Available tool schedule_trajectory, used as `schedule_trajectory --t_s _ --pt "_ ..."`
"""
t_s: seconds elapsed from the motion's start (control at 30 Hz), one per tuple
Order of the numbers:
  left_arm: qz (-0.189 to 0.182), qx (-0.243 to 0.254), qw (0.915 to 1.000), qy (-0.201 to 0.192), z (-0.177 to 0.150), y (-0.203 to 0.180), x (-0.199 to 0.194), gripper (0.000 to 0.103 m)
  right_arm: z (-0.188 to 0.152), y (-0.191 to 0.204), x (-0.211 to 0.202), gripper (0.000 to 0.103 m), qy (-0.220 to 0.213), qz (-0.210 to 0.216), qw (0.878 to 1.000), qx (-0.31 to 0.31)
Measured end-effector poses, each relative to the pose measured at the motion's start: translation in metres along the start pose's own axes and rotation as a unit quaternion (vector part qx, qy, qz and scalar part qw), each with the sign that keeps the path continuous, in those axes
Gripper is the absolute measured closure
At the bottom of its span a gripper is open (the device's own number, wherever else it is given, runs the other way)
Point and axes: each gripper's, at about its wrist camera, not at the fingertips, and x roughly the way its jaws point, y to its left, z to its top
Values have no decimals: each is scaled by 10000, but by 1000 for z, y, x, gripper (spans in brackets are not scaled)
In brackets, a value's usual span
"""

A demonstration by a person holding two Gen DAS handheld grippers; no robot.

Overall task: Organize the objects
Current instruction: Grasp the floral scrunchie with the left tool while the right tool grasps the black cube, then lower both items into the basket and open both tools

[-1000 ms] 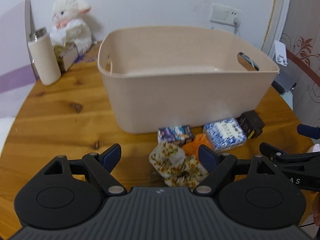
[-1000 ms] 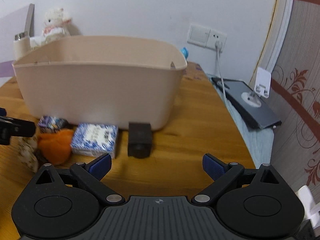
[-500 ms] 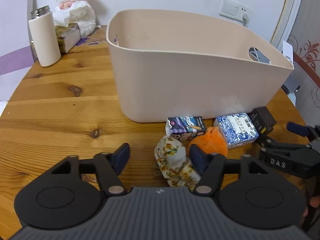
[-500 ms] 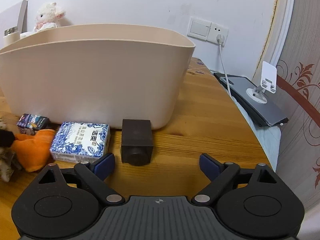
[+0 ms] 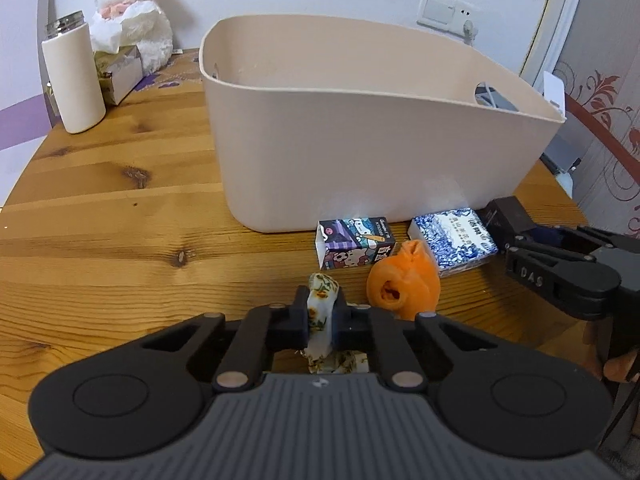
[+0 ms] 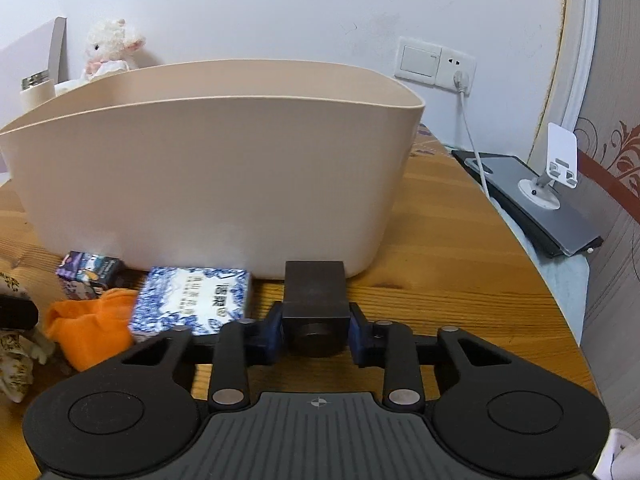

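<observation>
A beige plastic bin (image 5: 360, 136) stands on the wooden table, also in the right wrist view (image 6: 208, 184). In front of it lie a purple cartoon box (image 5: 354, 243), a blue-and-white tissue pack (image 5: 454, 240), an orange cloth (image 5: 402, 280) and a black box (image 6: 314, 300). My left gripper (image 5: 321, 320) is shut on a floral cloth (image 5: 322, 304) at the table surface. My right gripper (image 6: 316, 330) is shut on the black box, right of the tissue pack (image 6: 192, 300).
A white bottle (image 5: 74, 80), a tissue box (image 5: 120, 72) and a plush lamb (image 5: 132, 12) stand at the back left. A laptop with a phone stand (image 6: 536, 200) lies off the table's right edge. A wall socket with a cable (image 6: 460, 76) is behind.
Both grippers moved forward and closed: the left on the floral cloth, the right on the black box. Both were open a second ago.
</observation>
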Motion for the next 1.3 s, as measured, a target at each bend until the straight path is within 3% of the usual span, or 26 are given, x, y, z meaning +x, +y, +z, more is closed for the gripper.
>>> schedule_trajectory --t_s 0.3,0.8,1.03,1.3 --pt "-39 190 9993 -305 -1 -1 -28 93 -8 13 -24 74 -105 -99 9997 -190" --pt "-144 163 9953 -940 12 7 -80 93 6 16 -99 74 -818 -42 9966 -130" --pt "-66 212 9905 -1357 34 4 -96 93 28 20 -122 74 -1295 -38 9915 -144" --pt "133 320 9824 -1835 76 -9 -95 93 60 18 -119 74 -1611 -58 9869 -78"
